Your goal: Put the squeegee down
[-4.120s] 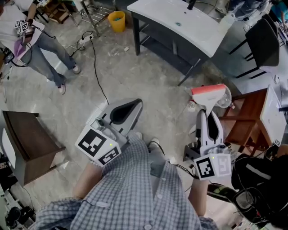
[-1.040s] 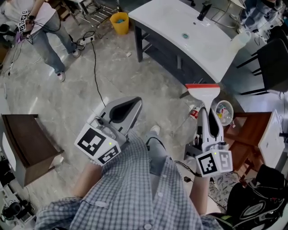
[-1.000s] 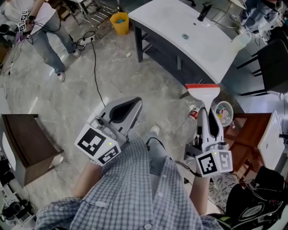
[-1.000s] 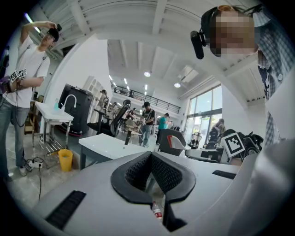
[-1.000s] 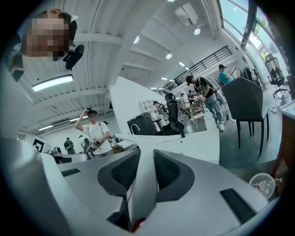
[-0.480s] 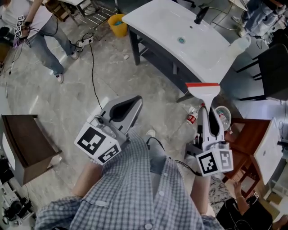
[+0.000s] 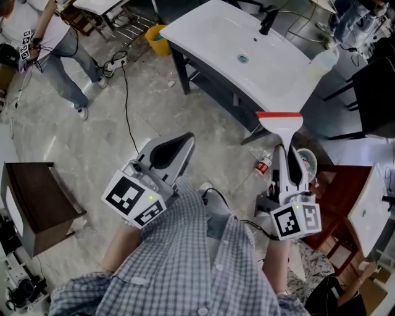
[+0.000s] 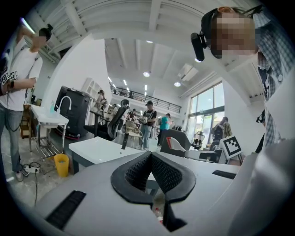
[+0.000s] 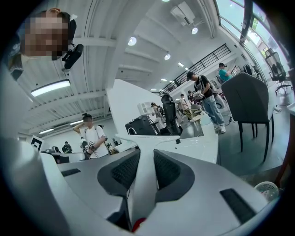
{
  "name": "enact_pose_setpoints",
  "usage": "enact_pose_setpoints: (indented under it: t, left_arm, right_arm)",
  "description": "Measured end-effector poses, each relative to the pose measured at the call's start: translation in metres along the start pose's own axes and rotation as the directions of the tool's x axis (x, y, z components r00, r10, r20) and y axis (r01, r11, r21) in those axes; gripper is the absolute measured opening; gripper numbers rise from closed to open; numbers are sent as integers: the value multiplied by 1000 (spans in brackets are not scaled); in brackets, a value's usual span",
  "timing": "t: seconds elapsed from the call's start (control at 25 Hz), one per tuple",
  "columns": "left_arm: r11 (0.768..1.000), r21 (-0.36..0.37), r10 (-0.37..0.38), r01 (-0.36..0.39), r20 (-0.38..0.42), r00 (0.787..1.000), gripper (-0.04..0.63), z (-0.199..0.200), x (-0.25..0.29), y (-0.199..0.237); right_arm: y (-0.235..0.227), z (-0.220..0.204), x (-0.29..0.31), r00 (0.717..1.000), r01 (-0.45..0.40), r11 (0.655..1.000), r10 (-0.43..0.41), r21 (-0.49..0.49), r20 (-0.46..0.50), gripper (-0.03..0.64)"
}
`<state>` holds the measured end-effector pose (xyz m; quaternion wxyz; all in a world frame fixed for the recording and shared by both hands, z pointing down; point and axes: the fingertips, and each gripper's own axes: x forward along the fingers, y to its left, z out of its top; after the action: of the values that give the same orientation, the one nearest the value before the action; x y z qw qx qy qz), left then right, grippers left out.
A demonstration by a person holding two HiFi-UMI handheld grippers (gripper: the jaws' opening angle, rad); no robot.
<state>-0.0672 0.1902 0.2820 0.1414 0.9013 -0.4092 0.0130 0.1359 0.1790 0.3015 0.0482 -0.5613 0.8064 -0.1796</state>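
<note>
The squeegee (image 7: 279, 123) has a white handle and a red blade edge, and it points away from me just short of the near edge of the white sink table (image 7: 210, 31). My right gripper (image 7: 286, 153) is shut on its handle. In the right gripper view the white handle (image 9: 144, 177) runs between the two black pads, and the squeegee's wide head (image 9: 159, 138) spreads out in front. My left gripper (image 7: 183, 141) hangs over the stone floor at the left, with nothing in it. In the left gripper view the left gripper (image 8: 150, 155) has its tips closed together.
A black faucet (image 7: 268, 18) and a plastic bottle (image 7: 322, 60) stand on the sink table. A yellow bucket (image 7: 155, 39), a black cable (image 7: 126, 105) and a person (image 7: 52, 46) are at the upper left. A dark cabinet (image 7: 34, 197) is at the left, a brown wooden table (image 7: 336, 194) at the right.
The whole view has shifted toward the sink table, which now lies closer under the squeegee's head. Both grippers keep their places in the view, and the grip on the squeegee is unchanged.
</note>
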Motion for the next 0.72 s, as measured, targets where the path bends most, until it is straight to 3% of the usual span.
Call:
enact_pose_setpoints:
  t: [0.72]
  left_arm:
    - [998,5,-65,65,-15,998,6,5,40,17]
  right_arm:
    - [-25,8,15,996,82,997,-82,-2,23,91]
